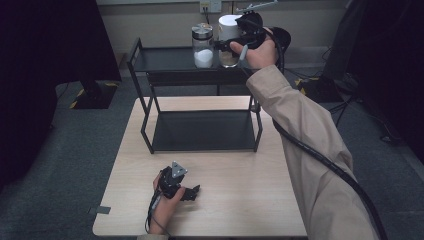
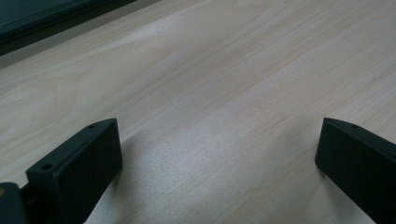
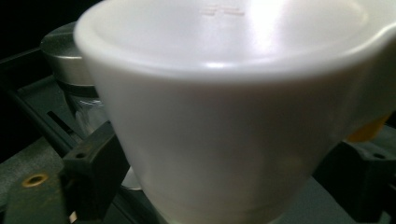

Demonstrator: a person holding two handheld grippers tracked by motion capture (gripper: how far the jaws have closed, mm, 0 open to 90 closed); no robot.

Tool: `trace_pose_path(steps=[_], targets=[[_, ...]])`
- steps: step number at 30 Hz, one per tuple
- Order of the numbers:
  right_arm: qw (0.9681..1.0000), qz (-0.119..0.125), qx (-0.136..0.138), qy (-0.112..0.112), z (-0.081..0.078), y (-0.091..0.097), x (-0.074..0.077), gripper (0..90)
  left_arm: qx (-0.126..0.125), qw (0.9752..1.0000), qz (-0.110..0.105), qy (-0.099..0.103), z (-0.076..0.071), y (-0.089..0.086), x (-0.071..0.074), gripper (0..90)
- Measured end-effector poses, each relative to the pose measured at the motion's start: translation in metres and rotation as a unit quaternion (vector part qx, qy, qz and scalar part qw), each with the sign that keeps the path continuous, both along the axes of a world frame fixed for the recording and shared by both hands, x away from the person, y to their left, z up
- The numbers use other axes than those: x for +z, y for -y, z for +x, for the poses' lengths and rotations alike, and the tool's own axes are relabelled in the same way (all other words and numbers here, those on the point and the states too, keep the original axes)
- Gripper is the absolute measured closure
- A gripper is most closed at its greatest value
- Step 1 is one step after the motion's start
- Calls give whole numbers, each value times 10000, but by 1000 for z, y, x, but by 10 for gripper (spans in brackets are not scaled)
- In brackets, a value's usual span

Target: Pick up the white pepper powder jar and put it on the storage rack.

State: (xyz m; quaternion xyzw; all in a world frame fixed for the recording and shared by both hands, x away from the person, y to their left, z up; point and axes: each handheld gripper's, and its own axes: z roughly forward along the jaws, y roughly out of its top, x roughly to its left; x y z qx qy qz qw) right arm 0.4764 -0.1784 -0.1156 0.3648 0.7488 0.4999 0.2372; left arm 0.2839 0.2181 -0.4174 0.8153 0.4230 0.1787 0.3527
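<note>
Right now your right gripper [image 1: 226, 44] is straddling the white-lidded jar [image 1: 229, 42] on the rack's top shelf [image 1: 165, 59], jaws loosened, jar upright between them. Left gripper [image 1: 192, 192] is idling wide open on the table [image 1: 240, 185], well apart.

Looked like a lab or recording room, pale wooden table [image 1: 240, 195] on grey carpet floor [image 1: 65, 165], black curtains [image 1: 45, 45] at both sides, cables [image 1: 350, 102] lying about, wall socket [image 1: 210, 6] behind.
</note>
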Motion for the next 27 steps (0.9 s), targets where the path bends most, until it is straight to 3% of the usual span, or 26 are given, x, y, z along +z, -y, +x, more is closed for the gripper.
trace_pose_path(steps=[8, 11, 20, 27], targets=[[9999, -10, -90, 104, -11, 0, 1, 10, 1, 10000, -3, -1, 0, 0, 0, 1], [9999, 75, -125, 41, -14, 2, 1, 3, -1, 10000, 1, -1, 0, 0, 0, 0], [9998, 197, 23, -85, -24, 13, -3, 0, -2, 10000, 2, -1, 0, 0, 0, 0], [9997, 190, 120, -31, -35, 19, -6, 0, -2, 10000, 3, -1, 0, 0, 0, 1]])
